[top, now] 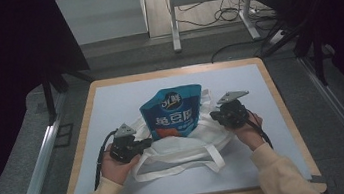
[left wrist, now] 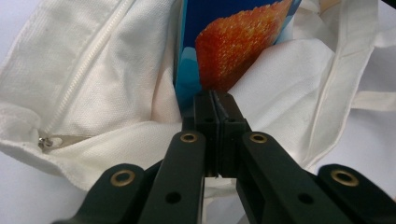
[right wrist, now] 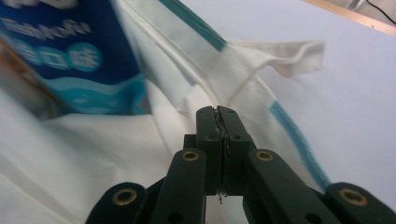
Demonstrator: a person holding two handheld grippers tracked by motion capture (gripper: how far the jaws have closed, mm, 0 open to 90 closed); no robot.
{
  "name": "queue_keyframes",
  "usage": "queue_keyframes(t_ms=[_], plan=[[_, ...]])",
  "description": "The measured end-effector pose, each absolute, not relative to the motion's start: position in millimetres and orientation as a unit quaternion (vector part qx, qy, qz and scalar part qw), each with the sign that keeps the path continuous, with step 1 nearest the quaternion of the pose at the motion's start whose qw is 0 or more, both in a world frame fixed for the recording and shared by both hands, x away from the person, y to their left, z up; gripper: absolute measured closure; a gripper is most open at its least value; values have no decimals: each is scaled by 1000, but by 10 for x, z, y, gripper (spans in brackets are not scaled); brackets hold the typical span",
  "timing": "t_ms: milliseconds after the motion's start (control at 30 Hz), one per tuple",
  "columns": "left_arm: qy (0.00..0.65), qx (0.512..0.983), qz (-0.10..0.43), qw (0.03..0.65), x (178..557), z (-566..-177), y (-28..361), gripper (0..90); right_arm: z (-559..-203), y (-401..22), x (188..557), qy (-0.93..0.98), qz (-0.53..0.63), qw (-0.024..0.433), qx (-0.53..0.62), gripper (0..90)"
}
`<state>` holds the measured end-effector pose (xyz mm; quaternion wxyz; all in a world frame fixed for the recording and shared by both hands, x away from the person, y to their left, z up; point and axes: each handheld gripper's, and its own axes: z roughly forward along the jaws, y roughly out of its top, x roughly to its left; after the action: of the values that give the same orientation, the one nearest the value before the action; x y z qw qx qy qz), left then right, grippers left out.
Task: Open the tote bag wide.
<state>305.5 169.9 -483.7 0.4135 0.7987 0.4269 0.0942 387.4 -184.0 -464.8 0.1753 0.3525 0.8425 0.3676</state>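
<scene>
A white cloth tote bag (top: 182, 148) lies on the table with a blue snack pouch (top: 174, 112) standing in its mouth. My left gripper (top: 149, 141) is shut at the bag's left rim. In the left gripper view its jaws (left wrist: 214, 95) pinch a fold of the bag (left wrist: 102, 84) just below the pouch's orange picture (left wrist: 238, 51). My right gripper (top: 213, 117) is shut at the bag's right rim. In the right gripper view its jaws (right wrist: 218, 109) hold a thin sliver of the bag (right wrist: 116, 154), with the pouch (right wrist: 70, 56) at upper left.
The bag's strap loops (top: 189, 169) trail toward the table's front edge. A zipper (left wrist: 84, 70) runs along the bag's side. The pale mat (top: 110, 105) has bare room all round the bag. Beyond the table are desk legs (top: 173, 21) and floor cables.
</scene>
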Motion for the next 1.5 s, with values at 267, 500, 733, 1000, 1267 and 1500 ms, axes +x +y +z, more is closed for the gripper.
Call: queue_keyframes(t_ms=[267,500,733,1000,1267,1500], plan=[[425,802,90,410,3004,-4877,1689,897,-4749,-1987,4054,828,369,163,390,887],[421,807,87,404,2957,-4928,1690,898,-4794,-1988,4108,827,364,165,395,888],[418,813,83,397,2934,-4966,1684,899,-4843,-1992,4148,825,362,160,404,889],[415,819,77,389,2938,-5017,1643,900,-4872,-2003,4162,822,366,154,407,888],[417,814,70,398,2963,-5019,1670,900,-4875,-2015,4145,820,374,158,405,888],[411,809,79,412,2960,-4965,1677,898,-4782,-2010,4033,815,395,183,382,885]])
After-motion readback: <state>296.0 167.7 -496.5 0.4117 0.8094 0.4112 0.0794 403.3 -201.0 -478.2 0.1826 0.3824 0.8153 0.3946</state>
